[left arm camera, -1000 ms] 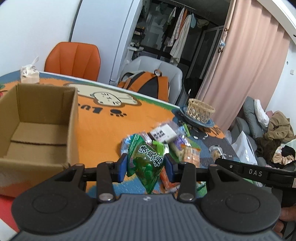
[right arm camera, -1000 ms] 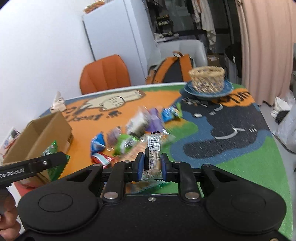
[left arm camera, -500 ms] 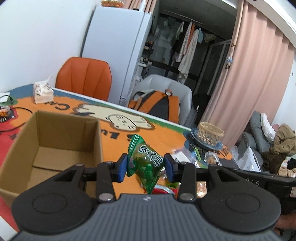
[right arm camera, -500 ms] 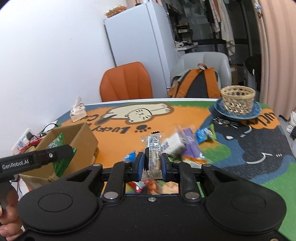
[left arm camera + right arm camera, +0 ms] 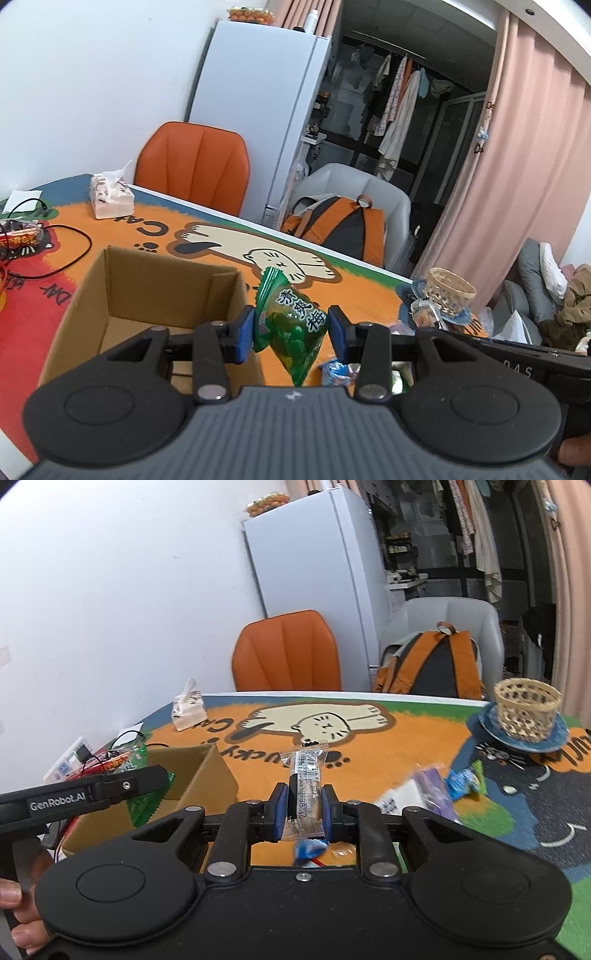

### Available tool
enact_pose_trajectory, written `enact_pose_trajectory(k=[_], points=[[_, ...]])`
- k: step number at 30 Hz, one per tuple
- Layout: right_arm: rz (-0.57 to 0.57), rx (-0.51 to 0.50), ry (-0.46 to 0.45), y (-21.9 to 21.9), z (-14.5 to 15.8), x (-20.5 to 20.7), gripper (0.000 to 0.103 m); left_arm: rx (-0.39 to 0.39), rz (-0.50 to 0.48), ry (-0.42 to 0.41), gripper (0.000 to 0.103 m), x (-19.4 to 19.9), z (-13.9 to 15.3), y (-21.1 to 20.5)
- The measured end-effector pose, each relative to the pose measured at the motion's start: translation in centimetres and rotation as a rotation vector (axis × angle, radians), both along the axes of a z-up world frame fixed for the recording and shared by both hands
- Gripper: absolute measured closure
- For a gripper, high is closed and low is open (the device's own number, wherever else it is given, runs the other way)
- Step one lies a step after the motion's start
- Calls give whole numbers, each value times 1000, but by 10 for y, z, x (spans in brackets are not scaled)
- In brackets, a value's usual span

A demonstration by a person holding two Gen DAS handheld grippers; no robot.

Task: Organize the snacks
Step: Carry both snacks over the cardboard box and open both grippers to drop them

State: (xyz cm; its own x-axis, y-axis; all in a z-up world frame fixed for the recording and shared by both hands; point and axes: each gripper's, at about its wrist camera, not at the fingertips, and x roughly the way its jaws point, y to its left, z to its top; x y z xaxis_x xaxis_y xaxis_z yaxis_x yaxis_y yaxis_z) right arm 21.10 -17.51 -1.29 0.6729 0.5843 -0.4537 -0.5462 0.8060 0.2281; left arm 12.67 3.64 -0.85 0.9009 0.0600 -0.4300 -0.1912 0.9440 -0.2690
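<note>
My left gripper [image 5: 291, 334] is shut on a green snack packet [image 5: 291, 325] and holds it in the air just right of the open cardboard box [image 5: 147, 291]. My right gripper [image 5: 303, 810] is shut on a clear wrapped snack bar [image 5: 304, 782], upright above the table. In the right wrist view the box [image 5: 207, 775] lies to the left, and the left gripper's body [image 5: 74, 797] hangs over it with the green packet [image 5: 142, 801] below. Loose snacks [image 5: 424, 794] lie on the mat at right.
A colourful cat tablecloth [image 5: 369, 746] covers the table. A tissue pack [image 5: 110, 195] and cables [image 5: 55, 236] lie far left. A wicker basket on a blue plate [image 5: 524, 709] stands at right. An orange chair [image 5: 288, 653] and a backpack [image 5: 436, 664] stand behind the table.
Both grippers have risen and swung left toward the box, each still holding its snack. The snack pile has dropped out of the middle of both views.
</note>
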Motion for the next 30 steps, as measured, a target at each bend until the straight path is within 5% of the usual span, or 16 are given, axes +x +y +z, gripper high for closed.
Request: enact_pose_trajectory(k=[23,30], points=[[234,24,11,107,13,22,82,-39,185,74,62,22,-7,89],[258,18,36,125,9,26,82,-22,240,90,50,29,-10,100]])
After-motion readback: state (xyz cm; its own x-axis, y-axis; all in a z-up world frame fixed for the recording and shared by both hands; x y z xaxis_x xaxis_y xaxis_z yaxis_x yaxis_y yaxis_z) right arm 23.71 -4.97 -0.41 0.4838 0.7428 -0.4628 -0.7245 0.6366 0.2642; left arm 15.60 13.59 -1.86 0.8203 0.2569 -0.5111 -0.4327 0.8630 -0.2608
